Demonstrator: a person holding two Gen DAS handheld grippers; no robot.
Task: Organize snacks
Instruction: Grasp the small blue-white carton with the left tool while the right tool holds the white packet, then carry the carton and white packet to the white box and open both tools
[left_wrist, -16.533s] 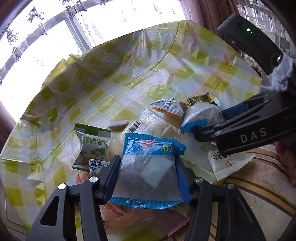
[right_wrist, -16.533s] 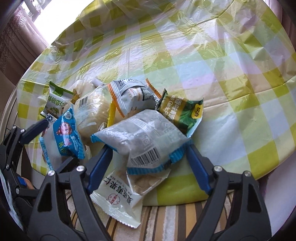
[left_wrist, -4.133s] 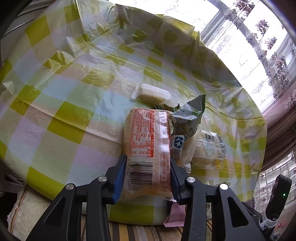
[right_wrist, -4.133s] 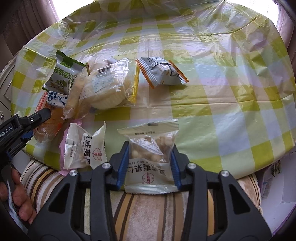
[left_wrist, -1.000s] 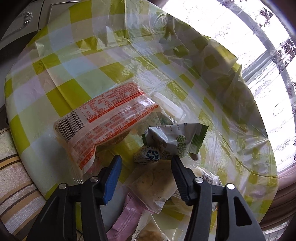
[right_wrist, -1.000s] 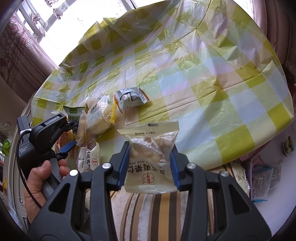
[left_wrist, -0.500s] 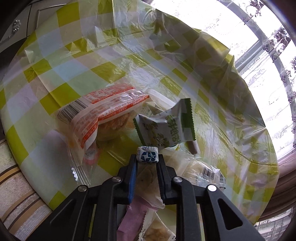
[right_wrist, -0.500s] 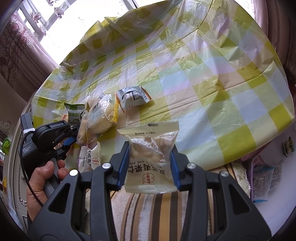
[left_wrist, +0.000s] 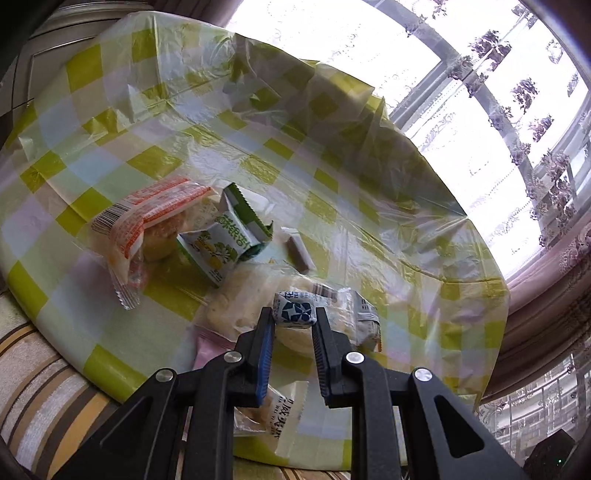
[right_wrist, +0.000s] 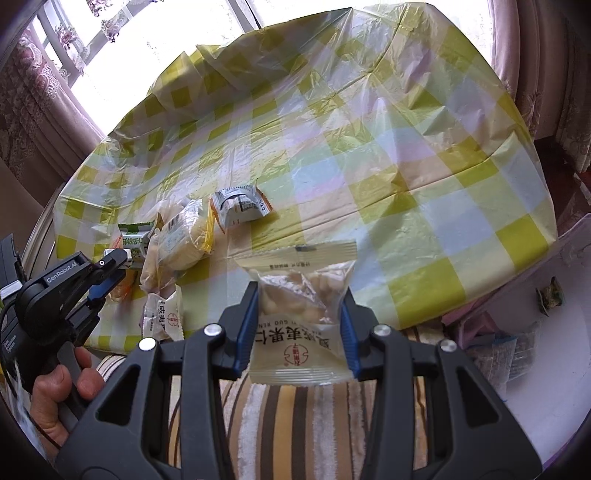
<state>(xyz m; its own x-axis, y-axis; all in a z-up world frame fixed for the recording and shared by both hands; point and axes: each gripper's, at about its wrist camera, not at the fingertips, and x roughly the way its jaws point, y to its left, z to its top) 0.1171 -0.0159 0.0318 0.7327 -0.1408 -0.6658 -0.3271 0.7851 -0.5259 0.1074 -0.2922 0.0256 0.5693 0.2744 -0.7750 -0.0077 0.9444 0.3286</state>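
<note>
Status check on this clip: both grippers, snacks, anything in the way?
Left gripper shut on small blue-and-white wrapped candy. Right gripper shut on clear nut packet with red seal. Remaining packets clustered on checked tablecloth; nothing obstructing.

Checked tablecloth (left_wrist: 155, 162), striped towel (right_wrist: 295, 413), patterned curtains (left_wrist: 546, 236).

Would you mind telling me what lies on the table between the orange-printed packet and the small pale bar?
In the left wrist view, the green-and-white packet lies between the orange-printed packet and the pale bar.
</note>
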